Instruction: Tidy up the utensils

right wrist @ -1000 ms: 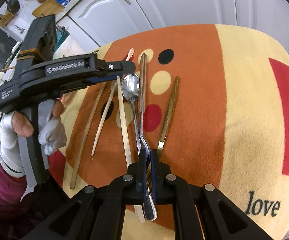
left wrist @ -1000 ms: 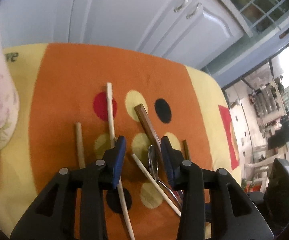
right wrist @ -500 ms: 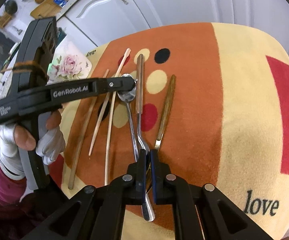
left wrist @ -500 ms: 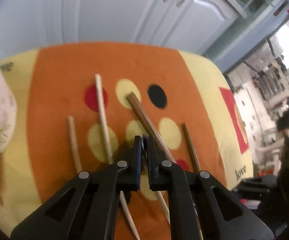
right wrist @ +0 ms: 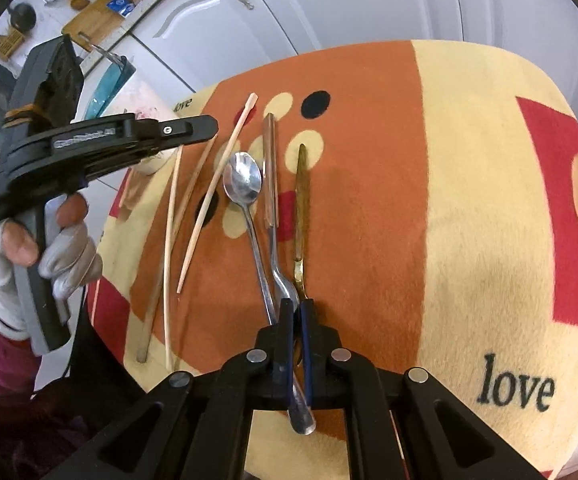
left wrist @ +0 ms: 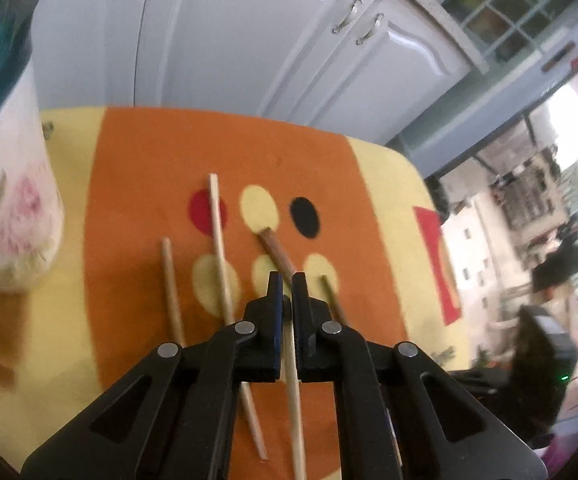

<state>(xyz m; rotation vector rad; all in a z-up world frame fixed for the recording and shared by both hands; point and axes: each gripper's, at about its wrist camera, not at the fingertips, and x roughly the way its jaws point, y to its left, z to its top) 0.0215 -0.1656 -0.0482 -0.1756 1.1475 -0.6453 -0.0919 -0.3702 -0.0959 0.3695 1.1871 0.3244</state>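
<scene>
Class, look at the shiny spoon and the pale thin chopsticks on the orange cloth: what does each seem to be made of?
Shiny spoon: probably polished steel, since its bowl mirrors the light. Pale thin chopsticks: likely bare bamboo or wood, matte and straw-coloured.

Chopsticks (right wrist: 201,216), spoon (right wrist: 243,184), fork (right wrist: 271,184) side by side.

right gripper (right wrist: 297,312) jaws clamp spoon (right wrist: 249,200) handle | left gripper (right wrist: 205,130) holds chopstick (right wrist: 171,240)

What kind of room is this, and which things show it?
Most likely a home kitchen: white cabinet doors behind the table, a wooden cutting board on the counter, and a spoon with chopsticks on the cloth.
</scene>
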